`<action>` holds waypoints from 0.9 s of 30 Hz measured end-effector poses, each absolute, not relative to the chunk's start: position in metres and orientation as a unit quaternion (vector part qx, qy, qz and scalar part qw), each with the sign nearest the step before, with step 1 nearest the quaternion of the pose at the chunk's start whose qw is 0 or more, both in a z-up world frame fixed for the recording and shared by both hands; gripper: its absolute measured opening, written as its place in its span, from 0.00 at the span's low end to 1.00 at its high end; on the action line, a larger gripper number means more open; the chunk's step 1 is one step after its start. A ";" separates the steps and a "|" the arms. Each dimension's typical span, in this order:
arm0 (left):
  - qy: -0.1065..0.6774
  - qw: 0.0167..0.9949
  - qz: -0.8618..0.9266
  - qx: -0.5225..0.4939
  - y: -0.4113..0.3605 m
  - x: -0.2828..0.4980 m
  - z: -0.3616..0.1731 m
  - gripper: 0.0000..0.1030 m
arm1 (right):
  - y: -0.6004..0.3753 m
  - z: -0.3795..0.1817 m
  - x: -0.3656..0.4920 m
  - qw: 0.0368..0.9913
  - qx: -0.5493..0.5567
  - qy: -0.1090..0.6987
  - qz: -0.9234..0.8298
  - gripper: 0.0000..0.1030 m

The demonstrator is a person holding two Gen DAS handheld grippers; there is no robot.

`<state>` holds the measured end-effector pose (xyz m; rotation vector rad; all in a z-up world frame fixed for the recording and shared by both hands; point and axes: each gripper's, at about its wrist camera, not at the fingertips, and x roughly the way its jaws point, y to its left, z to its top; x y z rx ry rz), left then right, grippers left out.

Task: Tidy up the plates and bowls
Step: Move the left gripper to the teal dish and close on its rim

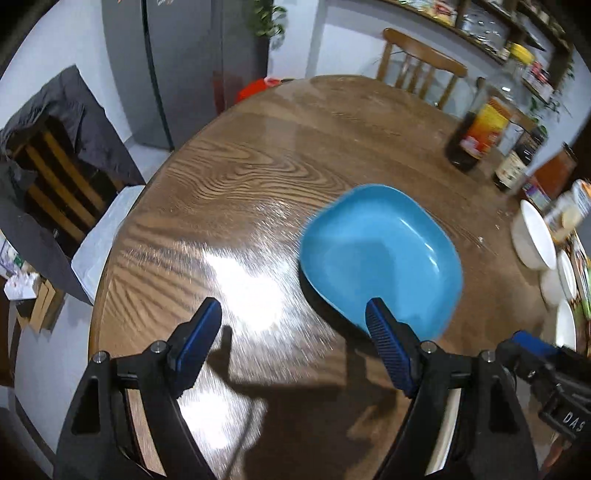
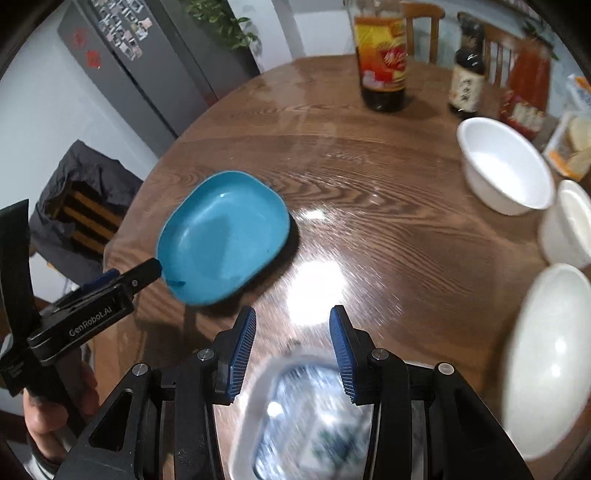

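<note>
Blue plate (image 1: 380, 254) lies on wooden table (image 1: 236, 177); both hand-held grippers gape, gripping nothing.

This is a home dining kitchen. A round wooden counter (image 1: 258, 177) carries sauce bottles (image 2: 382, 62) and white bowls (image 2: 504, 166). Beside it stand a grey refrigerator (image 1: 177, 66), wooden chairs (image 1: 421, 66) and stocked pantry shelves (image 1: 491, 29).

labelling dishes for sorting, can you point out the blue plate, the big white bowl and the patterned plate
blue plate (image 2: 225, 236), right wrist view, on its inner floor
big white bowl (image 2: 506, 170), right wrist view, on its inside
patterned plate (image 2: 314, 417), right wrist view, on its blurred pattern below the claw
</note>
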<state>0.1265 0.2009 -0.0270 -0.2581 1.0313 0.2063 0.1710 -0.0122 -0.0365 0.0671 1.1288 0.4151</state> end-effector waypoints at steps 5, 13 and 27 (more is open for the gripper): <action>0.507 0.849 0.082 -0.126 0.206 0.154 -0.039 0.72 | -0.001 -0.057 0.203 0.813 0.069 0.545 0.195 0.41; 0.518 0.850 0.055 -0.081 0.202 0.175 -0.051 0.61 | 0.014 -0.067 0.222 0.813 0.077 0.541 0.198 0.41; 0.514 0.856 0.036 -0.041 0.193 0.173 -0.050 0.16 | 0.027 -0.068 0.206 0.833 0.029 0.532 0.149 0.11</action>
